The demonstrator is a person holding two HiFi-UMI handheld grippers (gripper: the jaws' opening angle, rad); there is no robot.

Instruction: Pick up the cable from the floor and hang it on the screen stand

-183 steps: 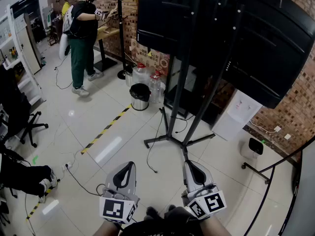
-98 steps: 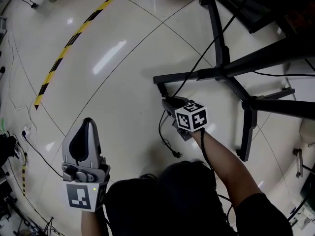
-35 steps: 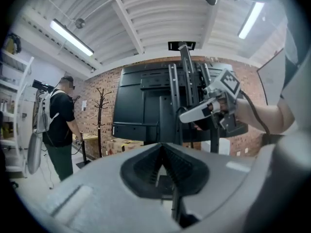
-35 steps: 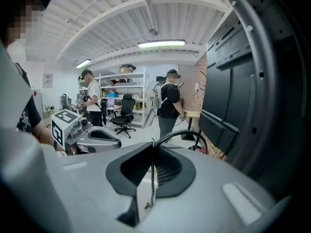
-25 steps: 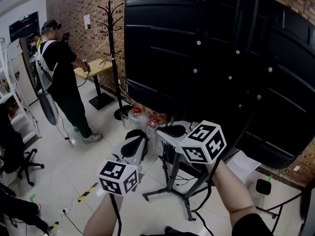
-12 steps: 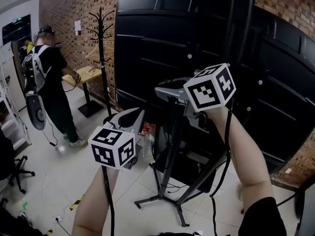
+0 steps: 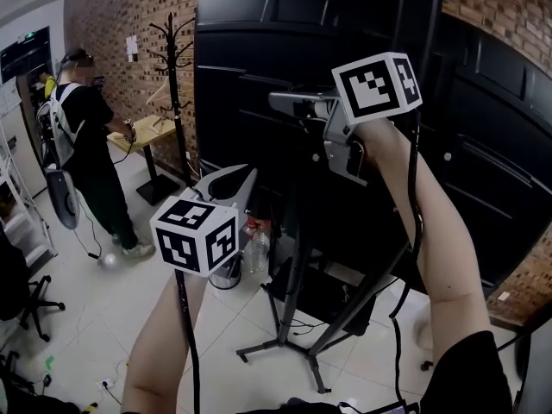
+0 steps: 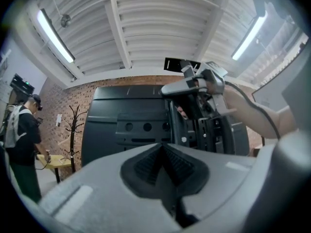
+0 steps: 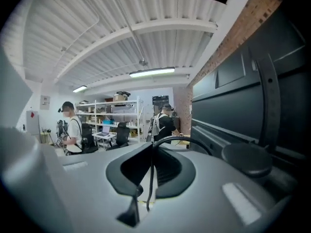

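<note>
A shared lab or workshop hall, not a home; a bare brick wall meets a white tiled floor; overhead runs a ribbed white ceiling with a long strip light; open metal shelving carries boxes and gear, with an office chair before it; a big black screen stand fills one side; a coat stand and a small wooden counter stand by the brick; a person wearing a backpack stands at that counter.
</note>
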